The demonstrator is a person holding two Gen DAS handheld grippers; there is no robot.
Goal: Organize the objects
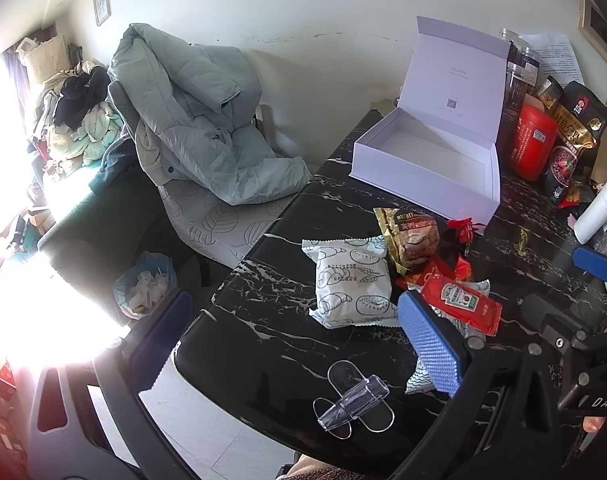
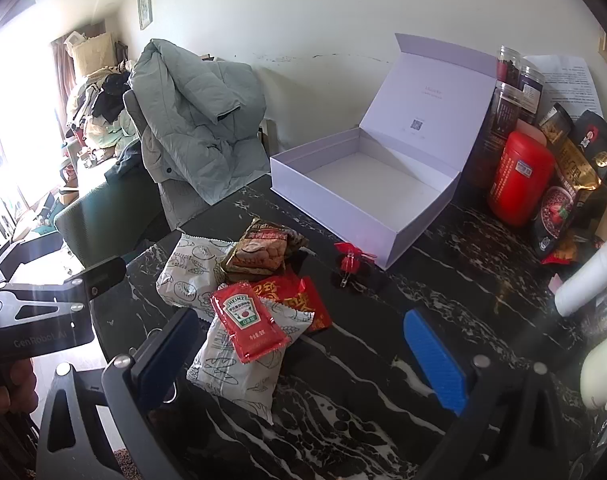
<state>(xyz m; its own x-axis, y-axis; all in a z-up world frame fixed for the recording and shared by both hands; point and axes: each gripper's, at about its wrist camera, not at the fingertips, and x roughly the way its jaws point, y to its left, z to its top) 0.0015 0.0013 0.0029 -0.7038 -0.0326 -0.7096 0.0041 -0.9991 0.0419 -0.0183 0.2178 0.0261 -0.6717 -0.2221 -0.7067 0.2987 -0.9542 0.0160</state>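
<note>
A black marble table (image 1: 263, 320) fills the lower right of the left wrist view, with a white box (image 1: 427, 160) standing open at upper right, lid tipped back against the wall. The snacks lie in a loose heap at mid-frame: a white bread packet (image 1: 349, 280), a brown cookie bag (image 1: 413, 240) just right of it, a red packet (image 1: 457, 270) under that, and a ketchup sachet (image 1: 461, 304) lying on top of a second bread packet (image 2: 239, 360). A small red bow (image 1: 465, 228) sits just beside the box's near corner. A clear plastic piece (image 1: 353, 400) lies alone near the table's front edge (its use is unclear). The left gripper (image 1: 299, 336) hangs released, fingers spread wide, nothing between them. The right gripper (image 2: 299, 360) is likewise wide and empty, its left finger just beside the ketchup. A grey jacket (image 2: 195, 128) drapes a chair at upper left.
</note>
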